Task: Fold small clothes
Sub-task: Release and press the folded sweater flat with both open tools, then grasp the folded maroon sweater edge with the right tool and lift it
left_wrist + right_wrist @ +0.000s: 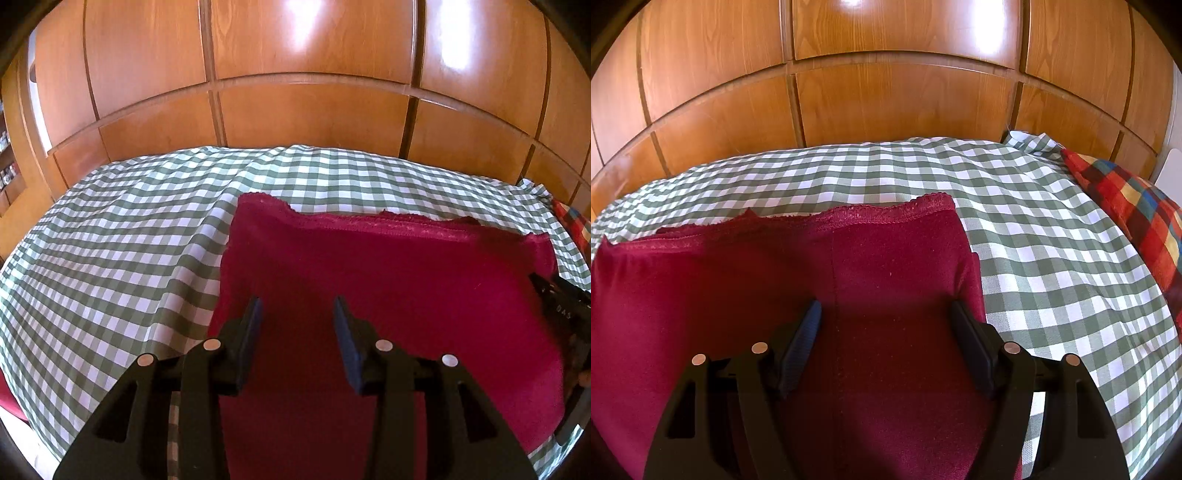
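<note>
A dark red garment (388, 288) with a lace-trimmed far hem lies flat on the green and white checked cloth (110, 258). It also shows in the right wrist view (775, 277). My left gripper (297, 308) is open and empty, just above the garment's left part. My right gripper (884, 310) is open and empty, above the garment near its right edge. The right gripper's body shows in the left wrist view (561, 306) at the garment's right side.
The checked cloth (1034, 240) covers the whole surface. A wooden panelled wall (295, 92) stands right behind it. A multicoloured plaid cushion (1137, 218) lies at the far right edge.
</note>
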`<state>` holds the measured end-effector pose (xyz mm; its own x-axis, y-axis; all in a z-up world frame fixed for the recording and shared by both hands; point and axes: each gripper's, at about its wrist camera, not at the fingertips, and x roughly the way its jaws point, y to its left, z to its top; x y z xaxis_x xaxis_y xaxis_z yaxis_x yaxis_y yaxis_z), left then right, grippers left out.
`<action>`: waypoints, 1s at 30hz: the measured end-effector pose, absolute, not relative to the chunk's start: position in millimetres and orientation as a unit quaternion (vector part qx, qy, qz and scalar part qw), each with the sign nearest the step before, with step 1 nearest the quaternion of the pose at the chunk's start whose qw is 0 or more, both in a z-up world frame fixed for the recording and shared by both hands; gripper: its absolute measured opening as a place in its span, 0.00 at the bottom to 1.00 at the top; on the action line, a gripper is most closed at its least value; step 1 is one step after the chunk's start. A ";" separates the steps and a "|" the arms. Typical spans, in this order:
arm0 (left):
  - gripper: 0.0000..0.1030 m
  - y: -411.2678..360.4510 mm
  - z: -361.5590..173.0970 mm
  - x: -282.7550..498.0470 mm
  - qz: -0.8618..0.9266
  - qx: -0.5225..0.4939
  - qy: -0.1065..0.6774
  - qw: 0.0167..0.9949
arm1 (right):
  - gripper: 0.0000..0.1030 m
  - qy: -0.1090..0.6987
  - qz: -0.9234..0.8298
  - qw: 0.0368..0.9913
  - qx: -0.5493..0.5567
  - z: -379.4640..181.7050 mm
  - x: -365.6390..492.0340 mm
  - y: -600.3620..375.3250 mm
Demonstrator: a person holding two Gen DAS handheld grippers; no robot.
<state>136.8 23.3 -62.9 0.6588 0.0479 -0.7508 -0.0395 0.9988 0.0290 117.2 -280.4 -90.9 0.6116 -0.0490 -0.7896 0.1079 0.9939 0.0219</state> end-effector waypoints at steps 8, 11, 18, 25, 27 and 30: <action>0.39 25.6 -70.3 138.7 0.027 0.007 0.420 0.907 | 0.69 0.439 -0.043 0.897 0.034 -90.9 117.5 -280.7; 0.40 26.9 -77.2 140.4 0.028 0.008 0.428 0.903 | 0.69 0.439 -0.043 0.897 0.034 -90.9 117.4 -280.7; 0.45 37.9 -96.8 145.5 0.014 -0.021 0.434 0.901 | 0.69 0.480 -0.028 0.875 0.061 -78.7 120.3 -288.0; 0.45 42.3 -79.0 133.8 0.009 -0.027 0.435 0.900 | 0.73 0.463 -0.012 0.874 0.149 -39.8 70.9 -345.2; 0.45 42.6 -73.6 125.6 0.005 -0.034 0.430 0.902 | 0.73 0.474 -0.004 0.859 0.194 -49.4 58.5 -365.1; 0.46 42.0 -69.5 113.9 -0.011 -0.054 0.429 0.902 | 0.73 0.496 0.015 0.826 0.268 -77.5 39.3 -383.7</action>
